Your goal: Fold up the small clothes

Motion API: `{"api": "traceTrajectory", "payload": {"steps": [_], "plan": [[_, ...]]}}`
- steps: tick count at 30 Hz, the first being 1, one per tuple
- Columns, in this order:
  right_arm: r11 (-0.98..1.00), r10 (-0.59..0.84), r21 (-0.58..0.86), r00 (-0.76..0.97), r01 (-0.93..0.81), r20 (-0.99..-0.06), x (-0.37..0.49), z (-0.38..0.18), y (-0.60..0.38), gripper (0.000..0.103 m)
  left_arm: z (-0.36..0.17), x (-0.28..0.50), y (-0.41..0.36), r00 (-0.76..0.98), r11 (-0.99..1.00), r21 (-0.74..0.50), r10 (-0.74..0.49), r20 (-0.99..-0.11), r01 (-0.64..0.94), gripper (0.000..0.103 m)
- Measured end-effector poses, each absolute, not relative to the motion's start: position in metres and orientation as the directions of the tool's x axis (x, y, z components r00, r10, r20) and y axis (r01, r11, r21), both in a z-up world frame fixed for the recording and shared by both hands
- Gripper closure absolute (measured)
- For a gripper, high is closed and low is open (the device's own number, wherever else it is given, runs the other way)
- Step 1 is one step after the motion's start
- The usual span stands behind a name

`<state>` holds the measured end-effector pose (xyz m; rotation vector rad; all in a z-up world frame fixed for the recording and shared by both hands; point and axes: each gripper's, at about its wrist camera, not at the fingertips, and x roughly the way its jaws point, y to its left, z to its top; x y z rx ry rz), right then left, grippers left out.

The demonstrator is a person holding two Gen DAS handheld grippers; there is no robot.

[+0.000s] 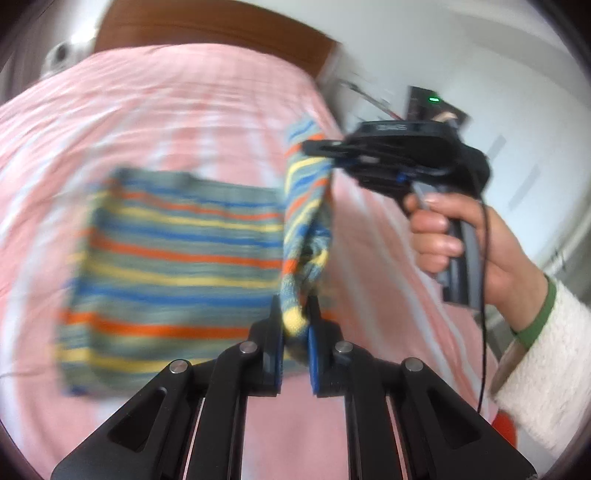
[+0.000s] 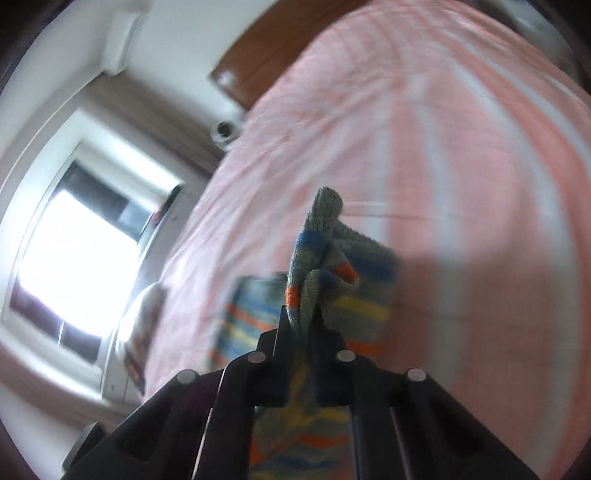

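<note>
My left tool (image 1: 295, 325) is pinched tight on a bunched edge of the striped knit garment (image 1: 177, 258), and my right tool (image 2: 301, 317) is clamped on another gathered fold of the same cloth. The garment is soft, ribbed knit in grey-green with orange, blue and yellow bands. Its main panel spreads roughly rectangular over the bed (image 1: 155, 110), while the edge strip between my two tools rises off it, twisted into a loose rope. In the left wrist view my right hand (image 1: 476, 251) grips the hard black handle, a fuzzy white sleeve (image 1: 546, 347) with a green cuff behind it. The bed cover is thin pink cloth with pale stripes, lightly creased. It has wide bare room to the left and beyond the garment. A glossy brown wooden headboard (image 1: 207, 26) bounds the far end, and the bed's right edge drops off just past my right tool. Both views are motion-blurred.
</note>
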<state>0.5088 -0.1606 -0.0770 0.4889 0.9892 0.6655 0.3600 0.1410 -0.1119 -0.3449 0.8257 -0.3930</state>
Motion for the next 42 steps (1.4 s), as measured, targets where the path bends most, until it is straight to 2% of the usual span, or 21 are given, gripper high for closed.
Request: {"api": "traceTrajectory", "payload": {"steps": [4, 6, 8, 9, 10, 13, 16, 18, 19, 20, 22, 24, 25, 26, 28, 29, 30, 31, 39, 42], "plan": [[0.703, 0.71, 0.602, 0.312, -0.379, -0.632, 0.51, -0.081, -0.053, 0.095, -0.132, 0.352, 0.212, 0.637, 0.893, -0.449, -0.371, -0.676, 0.043, 0.094], [0.709, 0.699, 0.577, 0.29, -0.406, -0.654, 0.509, -0.095, -0.01, 0.094, -0.147, 0.356, 0.232, 0.611, 0.923, -0.385, -0.293, -0.735, -0.02, 0.088], [0.698, 0.705, 0.583, 0.262, -0.415, -0.658, 0.505, -0.115, 0.025, 0.083, -0.16, 0.355, 0.24, 0.591, 0.939, -0.335, -0.229, -0.774, -0.074, 0.06], [0.685, 0.72, 0.611, 0.24, -0.397, -0.651, 0.504, -0.125, 0.035, 0.066, -0.162, 0.35, 0.245, 0.593, 0.934, -0.346, -0.228, -0.772, -0.09, 0.053], [0.669, 0.738, 0.648, 0.22, -0.364, -0.638, 0.501, -0.134, 0.04, 0.06, -0.162, 0.346, 0.246, 0.6, 0.927, -0.361, -0.233, -0.765, -0.1, 0.041], [0.637, 0.769, 0.682, 0.243, -0.359, -0.591, 0.479, -0.128, 0.026, 0.059, -0.153, 0.333, 0.259, 0.643, 0.906, -0.413, -0.262, -0.72, -0.094, 0.031], [0.677, 0.731, 0.596, 0.294, -0.432, -0.616, 0.452, -0.102, 0.0, 0.059, -0.146, 0.327, 0.242, 0.657, 0.898, -0.435, -0.29, -0.696, -0.064, 0.018], [0.704, 0.695, 0.514, 0.324, -0.49, -0.642, 0.422, -0.086, -0.022, 0.059, -0.15, 0.335, 0.231, 0.643, 0.921, -0.384, -0.259, -0.72, -0.058, 0.017], [0.704, 0.688, 0.49, 0.321, -0.514, -0.651, 0.402, -0.082, -0.033, 0.059, -0.155, 0.335, 0.224, 0.626, 0.938, -0.337, -0.215, -0.749, -0.082, 0.02], [0.699, 0.689, 0.487, 0.309, -0.524, -0.656, 0.383, -0.085, -0.043, 0.059, -0.159, 0.326, 0.223, 0.599, 0.95, -0.286, -0.156, -0.786, -0.128, 0.028], [0.699, 0.685, 0.504, 0.275, -0.508, -0.674, 0.36, -0.102, -0.061, 0.05, -0.169, 0.324, 0.228, 0.568, 0.946, -0.271, -0.126, -0.813, -0.178, 0.029], [0.77, 0.592, 0.452, 0.238, -0.451, -0.77, 0.341, -0.14, -0.068, 0.048, -0.158, 0.317, 0.227, 0.564, 0.95, -0.237, -0.083, -0.822, -0.205, 0.025], [0.813, 0.527, 0.399, 0.244, -0.423, -0.814, 0.332, -0.154, -0.071, 0.049, -0.147, 0.31, 0.226, 0.57, 0.958, -0.19, -0.035, -0.821, -0.215, 0.019], [0.827, 0.514, 0.386, 0.273, -0.409, -0.813, 0.32, -0.157, -0.077, 0.049, -0.14, 0.302, 0.224, 0.583, 0.965, -0.158, -0.006, -0.812, -0.21, 0.014], [0.832, 0.534, 0.399, 0.363, -0.385, -0.763, 0.291, -0.144, -0.094, 0.04, -0.123, 0.286, 0.22, 0.618, 0.977, -0.086, 0.055, -0.784, -0.196, 0.009], [0.834, 0.537, 0.403, 0.386, -0.376, -0.75, 0.283, -0.138, -0.1, 0.029, -0.118, 0.282, 0.22, 0.626, 0.978, -0.064, 0.075, -0.776, -0.197, 0.008], [0.839, 0.535, 0.403, 0.422, -0.365, -0.731, 0.271, -0.131, -0.106, 0.021, -0.116, 0.28, 0.219, 0.632, 0.979, -0.056, 0.082, -0.77, -0.195, 0.008], [0.847, 0.525, 0.393, 0.454, -0.357, -0.719, 0.262, -0.125, -0.11, 0.02, -0.114, 0.278, 0.221, 0.635, 0.979, -0.055, 0.083, -0.768, -0.194, 0.008], [0.894, 0.445, 0.336, 0.514, -0.295, -0.733, 0.234, -0.112, -0.131, 0.02, -0.111, 0.272, 0.216, 0.639, 0.982, -0.037, 0.092, -0.764, -0.185, 0.008], [0.908, 0.413, 0.302, 0.514, -0.289, -0.752, 0.233, -0.114, -0.126, 0.02, -0.113, 0.274, 0.221, 0.632, 0.986, -0.099, 0.008, -0.775, -0.134, 0.008]]}}
